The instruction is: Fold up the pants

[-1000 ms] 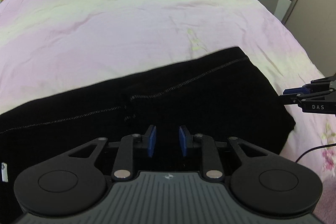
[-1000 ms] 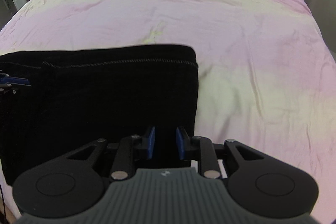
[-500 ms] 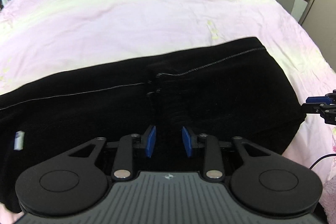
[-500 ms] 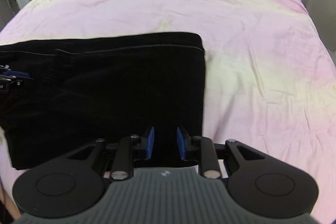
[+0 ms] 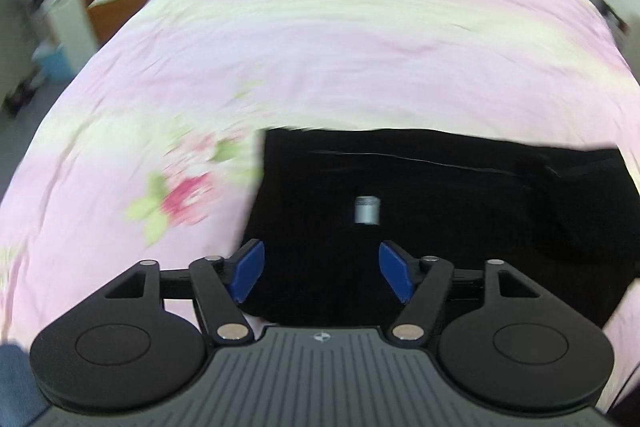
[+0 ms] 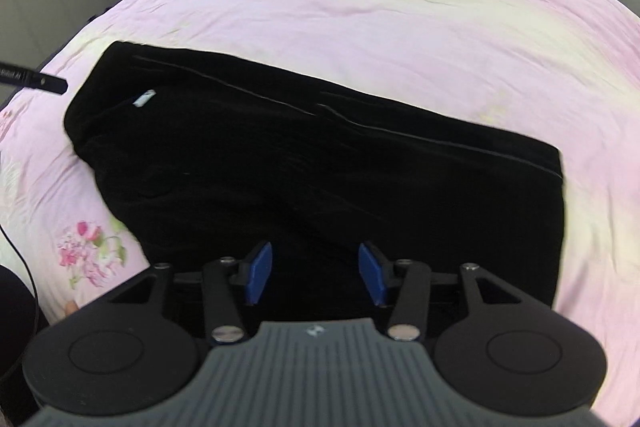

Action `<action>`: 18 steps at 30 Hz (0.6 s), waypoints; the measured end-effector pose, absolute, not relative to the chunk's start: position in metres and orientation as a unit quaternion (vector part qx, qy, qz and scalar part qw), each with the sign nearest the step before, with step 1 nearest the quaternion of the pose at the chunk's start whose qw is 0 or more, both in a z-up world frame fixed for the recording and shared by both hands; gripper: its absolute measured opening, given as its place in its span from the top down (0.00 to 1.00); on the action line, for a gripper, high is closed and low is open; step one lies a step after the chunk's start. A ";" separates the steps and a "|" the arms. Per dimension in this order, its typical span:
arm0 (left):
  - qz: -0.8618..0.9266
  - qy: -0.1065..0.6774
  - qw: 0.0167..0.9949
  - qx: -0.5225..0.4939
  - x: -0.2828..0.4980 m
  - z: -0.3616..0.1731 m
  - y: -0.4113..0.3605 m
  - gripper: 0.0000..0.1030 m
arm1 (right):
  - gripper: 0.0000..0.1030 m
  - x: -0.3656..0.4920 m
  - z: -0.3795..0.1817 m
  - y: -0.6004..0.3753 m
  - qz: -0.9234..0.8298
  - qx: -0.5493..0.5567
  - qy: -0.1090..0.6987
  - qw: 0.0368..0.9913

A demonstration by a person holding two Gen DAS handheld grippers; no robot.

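Pink cotton, washed with pale yellow bands and printed with flower sprigs, is the bedspread (image 6: 400, 7) on which we find the black folded pants (image 6: 320, 167) lying flat. Through the right wrist camera we take in the whole bundle, from its rounded end at the left to its squared edge at the right, with a grey line of stitching running along its far side. Only this view shows us the dark tip of the left claw (image 6: 52, 85), apart from the pants, just off their far left corner. Through the blurred left wrist camera we see just one end of the pants (image 5: 440, 195), its straight edge (image 5: 256, 187) against a pink flower print (image 5: 180, 195). A small white tag (image 5: 367, 210) on the fabric sits just ahead of the left claw (image 5: 321, 271). That claw has just been opening; it stands wide apart with nothing between the blue pads, above the near corner of the cloth. Our right claw (image 6: 315, 275) has also just been opening; it is apart and empty, over the near edge of the pants.
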State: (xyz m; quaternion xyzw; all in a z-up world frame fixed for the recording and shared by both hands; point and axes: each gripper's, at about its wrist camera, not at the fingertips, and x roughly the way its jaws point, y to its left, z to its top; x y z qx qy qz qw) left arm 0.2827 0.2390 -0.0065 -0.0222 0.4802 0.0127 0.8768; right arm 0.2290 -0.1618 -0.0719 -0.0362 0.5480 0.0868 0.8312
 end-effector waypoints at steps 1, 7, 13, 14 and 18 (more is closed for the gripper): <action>0.018 0.483 0.874 -0.048 0.284 -0.011 0.257 0.20 | 0.55 0.234 -0.073 -0.150 0.095 -0.043 0.549 0.829; -0.033 0.529 0.833 -0.158 0.301 -0.061 0.332 0.18 | 0.48 0.280 -0.083 -0.079 0.132 -0.096 0.549 0.819; -0.079 0.542 0.810 -0.211 0.316 -0.108 0.361 0.07 | 0.49 0.334 -0.112 -0.019 0.161 -0.135 0.567 0.797; -0.093 0.544 0.803 -0.225 0.319 -0.113 0.364 0.07 | 0.50 0.343 -0.117 -0.009 0.167 -0.138 0.571 0.791; -0.133 0.541 0.784 -0.273 0.333 -0.136 0.374 0.08 | 0.60 0.381 -0.136 0.036 0.190 -0.160 0.571 0.782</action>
